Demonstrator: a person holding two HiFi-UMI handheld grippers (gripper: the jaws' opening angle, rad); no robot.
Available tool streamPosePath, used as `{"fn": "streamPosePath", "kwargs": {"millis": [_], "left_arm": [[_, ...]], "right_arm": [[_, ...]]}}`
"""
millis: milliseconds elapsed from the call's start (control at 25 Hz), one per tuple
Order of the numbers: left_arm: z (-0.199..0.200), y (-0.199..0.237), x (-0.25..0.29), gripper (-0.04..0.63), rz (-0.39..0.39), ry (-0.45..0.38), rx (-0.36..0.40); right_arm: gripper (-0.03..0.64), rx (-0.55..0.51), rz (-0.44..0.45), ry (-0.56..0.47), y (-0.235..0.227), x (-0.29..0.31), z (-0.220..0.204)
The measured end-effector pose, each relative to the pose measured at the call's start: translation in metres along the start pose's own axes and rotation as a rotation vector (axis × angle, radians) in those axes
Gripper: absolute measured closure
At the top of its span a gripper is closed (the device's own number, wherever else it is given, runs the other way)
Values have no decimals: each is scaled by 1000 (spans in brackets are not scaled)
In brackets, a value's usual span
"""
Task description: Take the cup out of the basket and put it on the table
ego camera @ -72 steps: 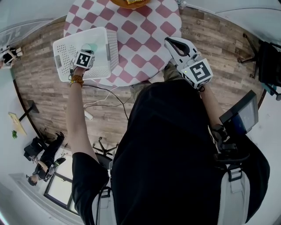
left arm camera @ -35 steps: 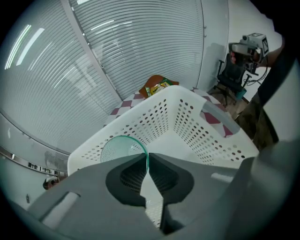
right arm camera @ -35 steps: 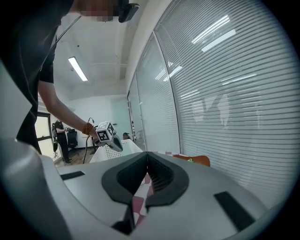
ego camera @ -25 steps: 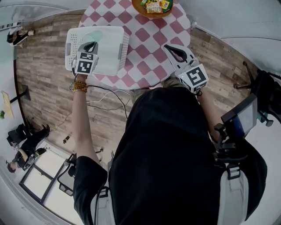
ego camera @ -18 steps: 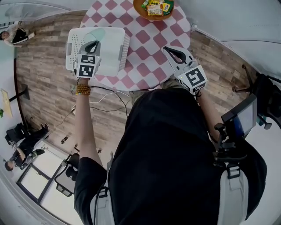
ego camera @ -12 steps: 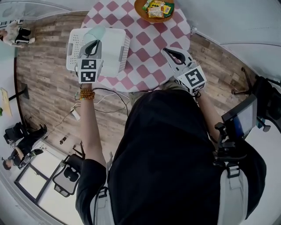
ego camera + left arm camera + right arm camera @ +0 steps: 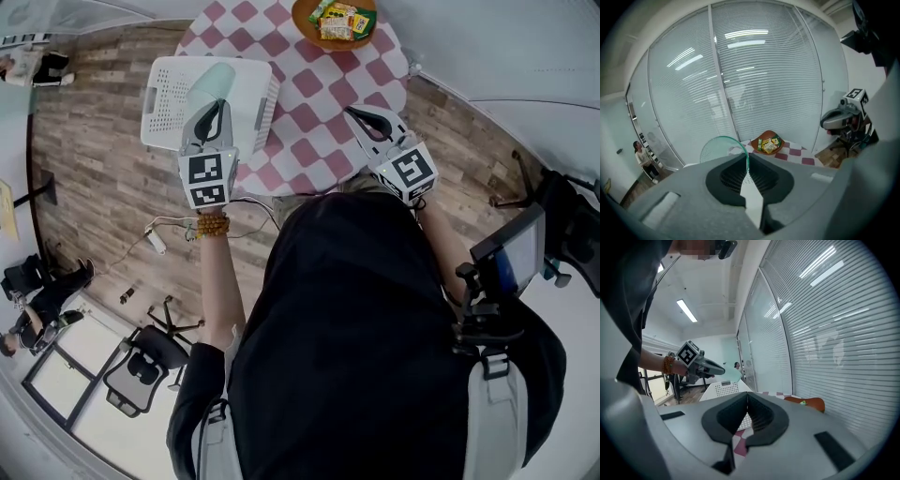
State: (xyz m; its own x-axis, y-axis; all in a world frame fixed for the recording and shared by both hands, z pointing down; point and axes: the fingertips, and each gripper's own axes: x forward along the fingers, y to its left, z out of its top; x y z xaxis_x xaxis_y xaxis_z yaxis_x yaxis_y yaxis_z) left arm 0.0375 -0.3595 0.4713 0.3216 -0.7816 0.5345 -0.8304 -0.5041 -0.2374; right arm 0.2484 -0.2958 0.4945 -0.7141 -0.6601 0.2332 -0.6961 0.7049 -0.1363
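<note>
A pale green see-through cup [image 7: 212, 82] hangs above the white perforated basket [image 7: 169, 89]. My left gripper [image 7: 219, 101] is shut on it. In the left gripper view the cup's thin wall [image 7: 723, 146] is pinched between the dark pads where my left gripper [image 7: 747, 159] closes. My right gripper [image 7: 353, 110] hovers over the near right of the checked table [image 7: 309, 103], shut and empty. In the right gripper view its jaws [image 7: 747, 398] meet with nothing between them, and the left gripper [image 7: 704, 366] shows off to the left.
An orange bowl of snack packets [image 7: 339, 19] sits at the table's far side, also seen as the bowl [image 7: 768, 143]. The basket stands at the round table's left edge. Wood floor, a cable [image 7: 164, 225] and office chairs lie below.
The left gripper has risen with the cup, lifting it out of the basket and drawing back toward me. The right gripper has stayed put.
</note>
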Motion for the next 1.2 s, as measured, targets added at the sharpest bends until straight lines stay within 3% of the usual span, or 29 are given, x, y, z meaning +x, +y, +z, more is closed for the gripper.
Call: {"fn": "streamPosePath", "kwargs": {"millis": [200, 400, 680, 920, 1200], "left_arm": [[11, -10, -23, 575, 62, -177, -8], [7, -24, -39, 575, 74, -231, -37], [10, -43, -50, 575, 54, -326, -109], [31, -61, -62, 577, -30, -444, -142], [31, -68, -71, 577, -78, -498, -171]], "right_arm": [[606, 23, 22, -3, 6, 6, -1], [606, 53, 49, -26, 13, 13, 6], [606, 27, 82, -52, 25, 18, 18], [606, -16, 142, -102, 42, 21, 38], [606, -41, 208, -96, 66, 32, 43]]}}
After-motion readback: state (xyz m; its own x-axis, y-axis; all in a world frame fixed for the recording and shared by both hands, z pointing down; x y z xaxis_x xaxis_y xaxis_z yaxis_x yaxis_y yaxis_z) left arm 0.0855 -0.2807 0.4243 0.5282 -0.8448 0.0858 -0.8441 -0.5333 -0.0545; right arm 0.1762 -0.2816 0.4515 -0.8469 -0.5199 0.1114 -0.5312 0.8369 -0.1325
